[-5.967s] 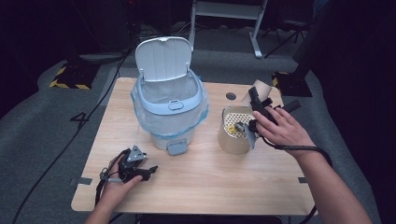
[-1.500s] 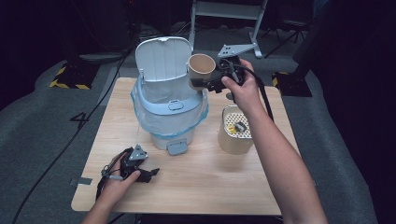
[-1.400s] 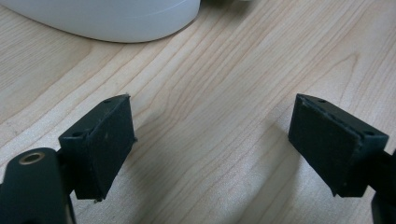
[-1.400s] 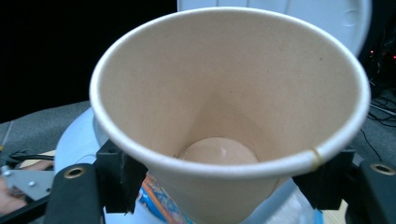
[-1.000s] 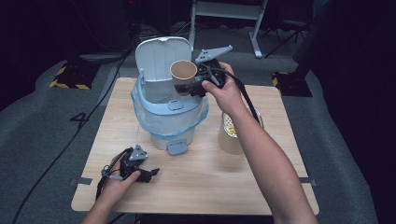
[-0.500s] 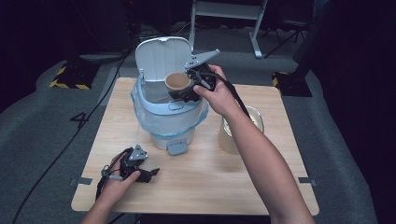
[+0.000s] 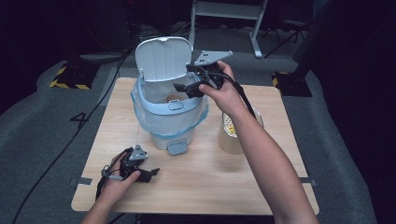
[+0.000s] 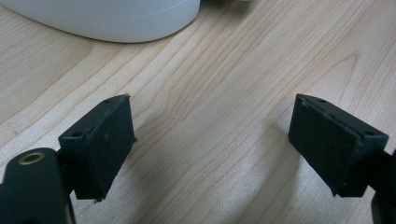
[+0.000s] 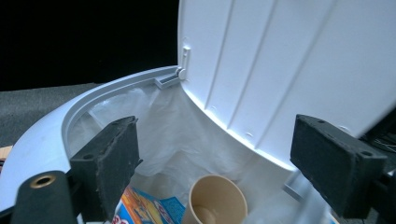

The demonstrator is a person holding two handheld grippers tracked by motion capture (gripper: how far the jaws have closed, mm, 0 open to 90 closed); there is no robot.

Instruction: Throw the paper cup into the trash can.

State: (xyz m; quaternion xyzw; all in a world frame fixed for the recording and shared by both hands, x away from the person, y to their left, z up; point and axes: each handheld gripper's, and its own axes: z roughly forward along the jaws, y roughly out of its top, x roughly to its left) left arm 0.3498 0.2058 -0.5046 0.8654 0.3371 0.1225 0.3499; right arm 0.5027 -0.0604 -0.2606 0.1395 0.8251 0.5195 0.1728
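A white pedal bin with a clear liner stands on the wooden table, its lid raised. A tan paper cup lies inside it, also seen as the cup beside a colourful wrapper. My right gripper hovers over the bin's mouth. Its jaws have just been opening wide, then eased in slightly, and stand open with nothing between them. My left gripper rests open on the table near the front left, with bare wood between its pads.
A second tan cup with something in it stands on the table right of the bin, partly behind my right forearm. The bin's pedal faces the front edge. Dark floor and a metal stand lie beyond the table.
The right gripper carried the paper cup from the table's right side over the bin and let it go; the cup now lies inside. The left gripper has not moved.
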